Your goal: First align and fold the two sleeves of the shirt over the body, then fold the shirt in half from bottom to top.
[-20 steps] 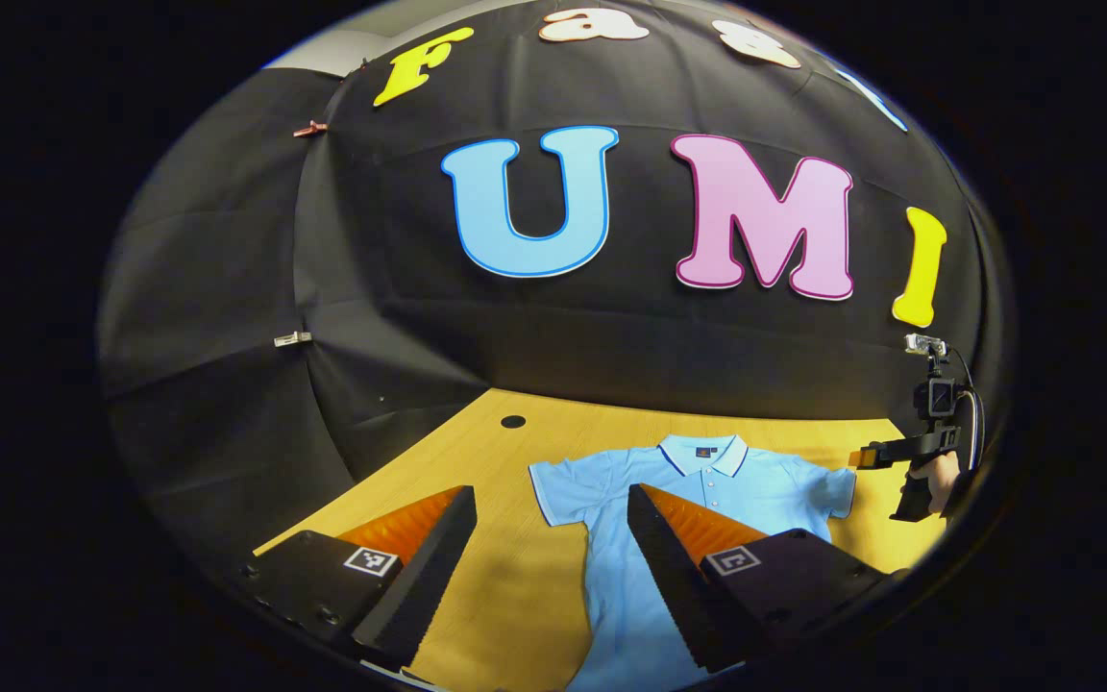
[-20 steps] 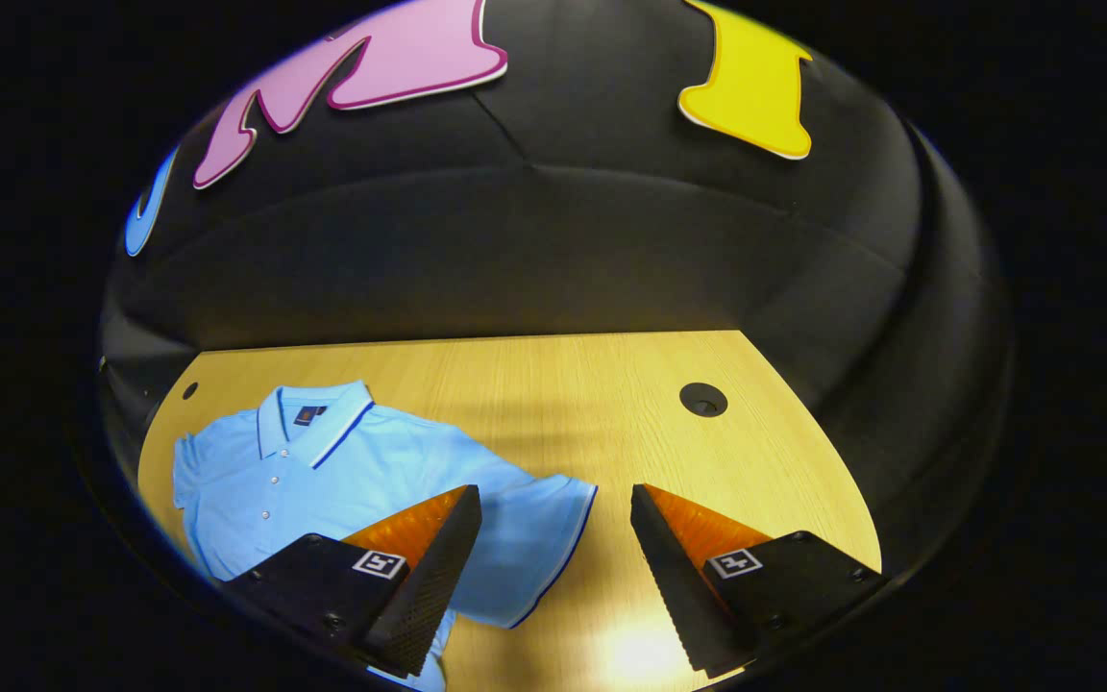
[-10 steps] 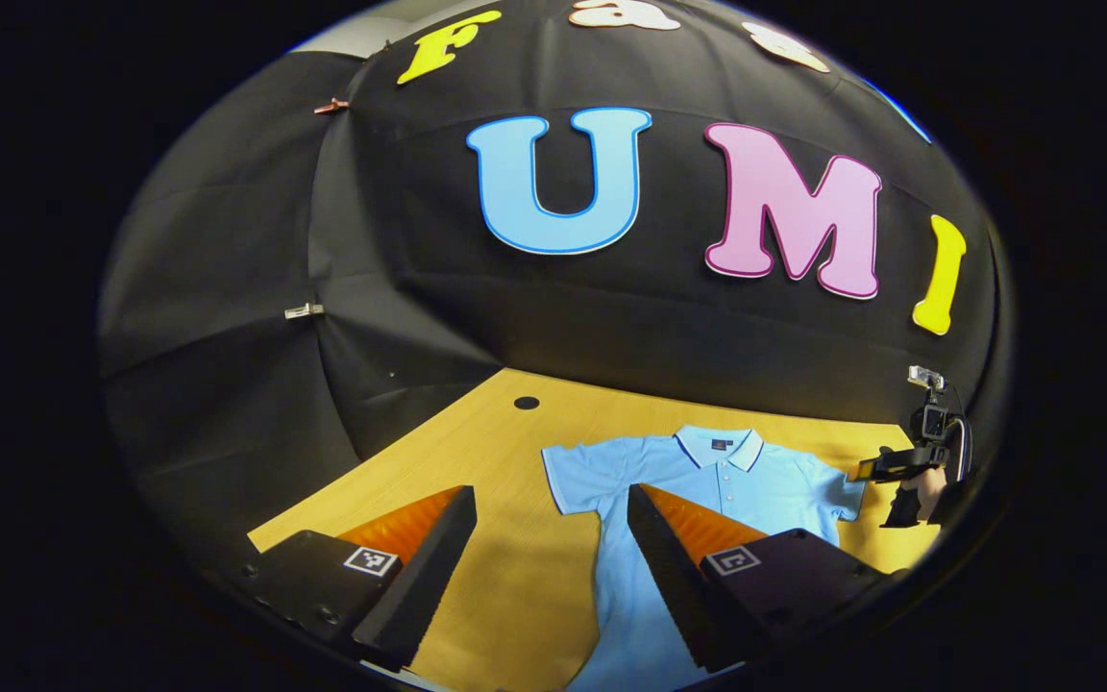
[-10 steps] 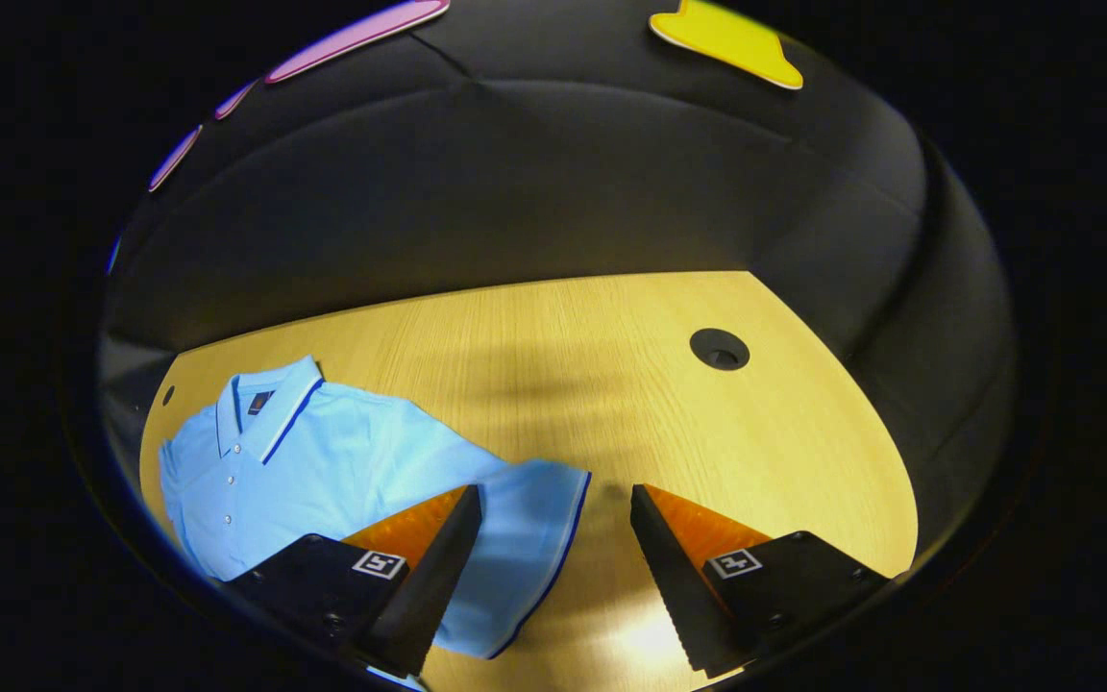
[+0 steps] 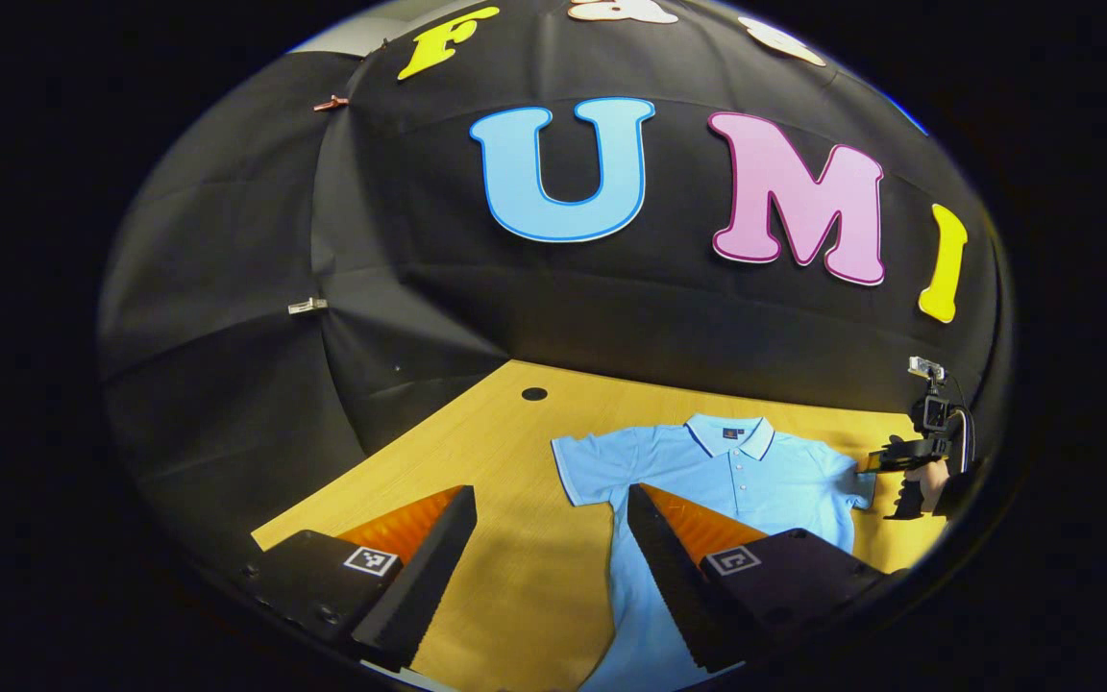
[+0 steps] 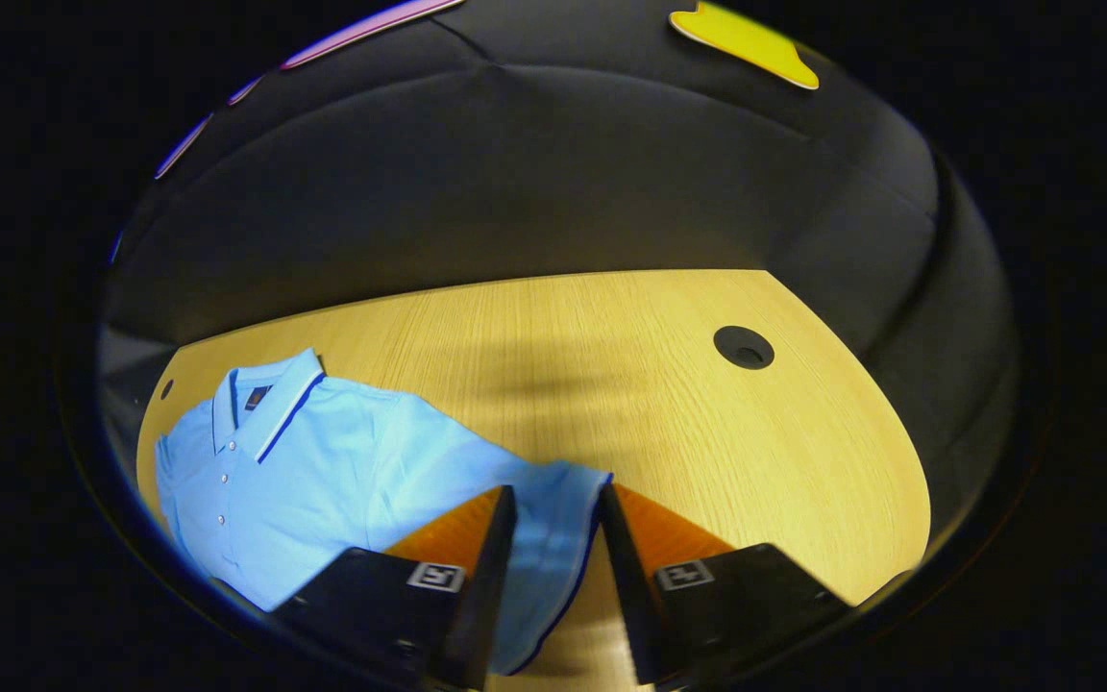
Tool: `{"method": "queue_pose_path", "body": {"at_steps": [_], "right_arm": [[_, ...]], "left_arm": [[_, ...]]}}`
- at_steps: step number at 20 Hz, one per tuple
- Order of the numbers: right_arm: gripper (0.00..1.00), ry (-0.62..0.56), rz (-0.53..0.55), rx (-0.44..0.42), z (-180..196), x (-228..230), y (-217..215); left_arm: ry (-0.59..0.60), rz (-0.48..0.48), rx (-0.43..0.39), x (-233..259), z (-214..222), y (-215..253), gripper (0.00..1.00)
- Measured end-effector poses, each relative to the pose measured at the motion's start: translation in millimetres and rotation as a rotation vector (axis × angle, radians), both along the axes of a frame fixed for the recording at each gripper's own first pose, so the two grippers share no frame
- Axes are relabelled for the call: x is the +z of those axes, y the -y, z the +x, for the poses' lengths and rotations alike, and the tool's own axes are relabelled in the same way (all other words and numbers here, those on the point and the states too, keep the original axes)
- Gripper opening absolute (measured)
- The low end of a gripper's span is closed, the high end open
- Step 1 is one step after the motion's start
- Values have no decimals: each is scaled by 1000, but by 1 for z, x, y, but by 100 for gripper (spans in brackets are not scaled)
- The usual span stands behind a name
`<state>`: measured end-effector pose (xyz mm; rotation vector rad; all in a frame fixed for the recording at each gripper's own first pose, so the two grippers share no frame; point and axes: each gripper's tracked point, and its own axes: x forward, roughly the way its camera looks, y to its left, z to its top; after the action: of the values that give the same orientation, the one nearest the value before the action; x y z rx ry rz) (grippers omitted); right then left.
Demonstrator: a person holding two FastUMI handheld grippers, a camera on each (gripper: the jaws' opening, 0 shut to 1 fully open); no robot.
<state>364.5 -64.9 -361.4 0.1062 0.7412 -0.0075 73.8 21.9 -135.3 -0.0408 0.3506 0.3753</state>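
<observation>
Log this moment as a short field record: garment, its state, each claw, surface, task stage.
garment: light blue polo shirt, collar toward the booth wall
state: lying flat on the table, both sleeves spread out, nothing folded
left claw: open, held above the table beside the shirt's body, holding nothing
right claw: fingers narrowed around the sleeve edge; contact cannot be judged
surface: wooden table with a round cable hole
stage: first sleeve fold not yet made

Light-blue shirt [image 6: 342, 461], dark-striped white collar [image 6: 270, 408]
</observation>
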Motion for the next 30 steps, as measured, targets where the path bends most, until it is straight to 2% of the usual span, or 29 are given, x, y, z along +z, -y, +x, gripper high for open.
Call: {"method": "queue_pose_path", "body": {"at_steps": [2,4,5,10,14,16,21,26,30], "right_arm": [[26,-9,25,-30,2,-1,-1],[9,-10,30,-31,3,-1,-4],[6,-5,21,-20,2,1,-4],[6,-21,8,2,-4,7,-10],[6,30,11,17,3,39,-21],[6,42,26,33,6,53,-34],[6,97,51,92,7,86,-80],[6,107,32,185,-7,94,-135],[6,110,11,249,-18,97,-177]], "left_arm": [[-11,5,-11,-6,0,1,100],[-22,-1,-12,-12,-4,0,100],[-20,-5,-10,-11,-5,0,100],[-14,-14,4,-15,-15,-6,100],[-10,-30,39,-15,-24,-15,100],[4,-23,31,-10,-27,-14,100],[10,-36,32,-9,-41,-22,100],[-3,-29,34,-12,-62,-34,100],[-11,-40,67,-14,-79,-52,100]]}}
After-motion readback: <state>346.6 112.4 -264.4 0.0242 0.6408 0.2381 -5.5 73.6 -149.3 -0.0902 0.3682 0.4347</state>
